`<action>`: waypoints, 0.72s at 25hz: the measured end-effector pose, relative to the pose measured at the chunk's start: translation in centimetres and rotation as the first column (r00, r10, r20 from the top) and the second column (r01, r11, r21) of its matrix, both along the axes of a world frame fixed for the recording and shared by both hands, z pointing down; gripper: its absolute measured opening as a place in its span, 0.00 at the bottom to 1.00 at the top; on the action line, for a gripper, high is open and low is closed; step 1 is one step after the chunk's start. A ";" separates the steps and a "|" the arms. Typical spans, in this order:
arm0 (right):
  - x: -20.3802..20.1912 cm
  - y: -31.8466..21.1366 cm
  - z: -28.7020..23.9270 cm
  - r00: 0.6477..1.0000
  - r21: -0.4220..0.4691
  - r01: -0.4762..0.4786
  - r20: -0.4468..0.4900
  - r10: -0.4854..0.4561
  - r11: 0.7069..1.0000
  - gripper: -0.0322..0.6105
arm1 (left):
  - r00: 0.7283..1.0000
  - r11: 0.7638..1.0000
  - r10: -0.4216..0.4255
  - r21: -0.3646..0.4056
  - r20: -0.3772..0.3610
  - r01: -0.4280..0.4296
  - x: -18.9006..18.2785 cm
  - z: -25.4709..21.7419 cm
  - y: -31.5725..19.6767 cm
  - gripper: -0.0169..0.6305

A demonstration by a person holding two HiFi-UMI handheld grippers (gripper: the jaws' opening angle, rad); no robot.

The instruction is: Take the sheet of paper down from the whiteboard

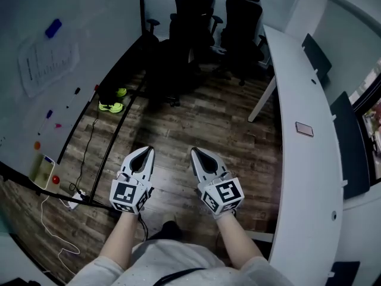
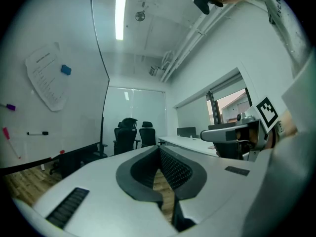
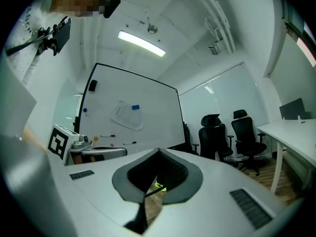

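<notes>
While we are holding both grippers level above the wooden floor (image 1: 178,118), the left gripper (image 1: 145,152) is resting fully closed on nothing, and the right gripper (image 1: 196,153), just beside it, is closed and empty too. The sheet of paper (image 1: 46,63) is hanging on the whiteboard (image 1: 24,124), ahead and left of the left gripper and well apart from it, with a blue magnet (image 1: 53,28) pinning its upper part.
</notes>
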State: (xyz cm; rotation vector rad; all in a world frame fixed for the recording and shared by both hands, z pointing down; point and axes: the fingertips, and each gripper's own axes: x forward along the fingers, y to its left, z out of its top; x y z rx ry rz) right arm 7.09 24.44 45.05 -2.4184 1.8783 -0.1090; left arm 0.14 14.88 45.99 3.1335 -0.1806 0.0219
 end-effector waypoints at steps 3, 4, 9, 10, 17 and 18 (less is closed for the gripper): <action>0.6 -2.4 0.0 1.000 -0.003 0.020 -0.002 -0.020 1.000 0.08 | 1.000 1.000 -0.013 0.004 0.007 0.013 0.7 0.0 -2.2 0.05; 0.8 -3.2 0.0 1.000 -0.004 0.027 -0.003 -0.027 1.000 0.08 | 1.000 1.000 -0.021 0.006 0.012 0.020 0.9 0.1 -3.0 0.05; 1.7 -7.3 0.1 0.998 -0.006 0.064 -0.006 -0.064 0.998 0.08 | 0.998 0.999 -0.054 0.008 0.014 0.054 1.7 0.3 -6.6 0.05; 1.9 -8.1 0.2 0.997 -0.007 0.072 -0.006 -0.072 0.997 0.08 | 0.998 0.998 -0.062 0.006 0.012 0.062 1.8 0.4 -7.3 0.05; 1.5 -13.4 0.4 0.989 -0.007 0.149 -0.011 -0.150 0.989 0.08 | 0.990 0.990 -0.141 -0.002 0.009 0.141 0.8 0.5 -12.0 0.05; 1.3 -14.0 0.4 0.987 -0.005 0.161 -0.008 -0.161 0.987 0.08 | 0.988 0.988 -0.152 -0.002 0.009 0.152 0.6 0.6 -12.5 0.05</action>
